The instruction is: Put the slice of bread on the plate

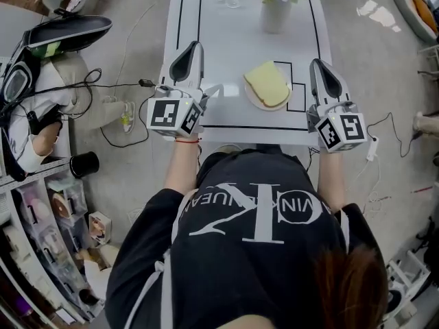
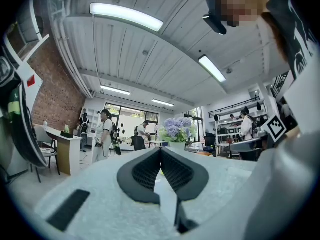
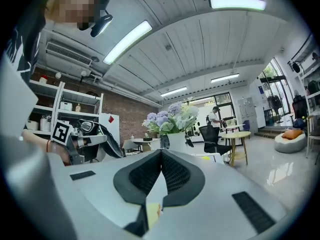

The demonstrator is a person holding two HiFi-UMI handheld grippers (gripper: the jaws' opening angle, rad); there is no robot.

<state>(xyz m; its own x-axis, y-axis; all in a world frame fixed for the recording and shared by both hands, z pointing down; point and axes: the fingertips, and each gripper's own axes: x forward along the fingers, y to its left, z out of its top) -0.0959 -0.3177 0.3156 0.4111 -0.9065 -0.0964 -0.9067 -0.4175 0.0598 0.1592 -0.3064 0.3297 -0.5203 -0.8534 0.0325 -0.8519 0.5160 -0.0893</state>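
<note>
Head view: a white table (image 1: 226, 40), marked with black tape lines, fills the upper middle of the frame, and the person stands at its near edge with one gripper on each side. The left gripper (image 1: 195, 46) lies left of centre and the right gripper (image 1: 316, 63) right of centre; both are held about level and point toward the top of the frame, roughly parallel. A vase (image 1: 274, 14) of flowers stands at the top, beyond them. The plate (image 1: 252, 101) sits between the two grippers, close to a taped rectangle. The bread (image 1: 267, 84) already lies flat on the plate and covers most of it; it is nearly square, its slightly longer side running from upper left to lower right. It lies to the right of the left jaws and to the left of the right jaws, level with the tips and apart from both. The right gripper is the nearer. In the left gripper view the left gripper (image 2: 161, 151) has its jaws pressed together on nothing, and in the right gripper view the right gripper (image 3: 161, 153) is likewise clenched and empty. Judged from this layout, the placing is done.
</note>
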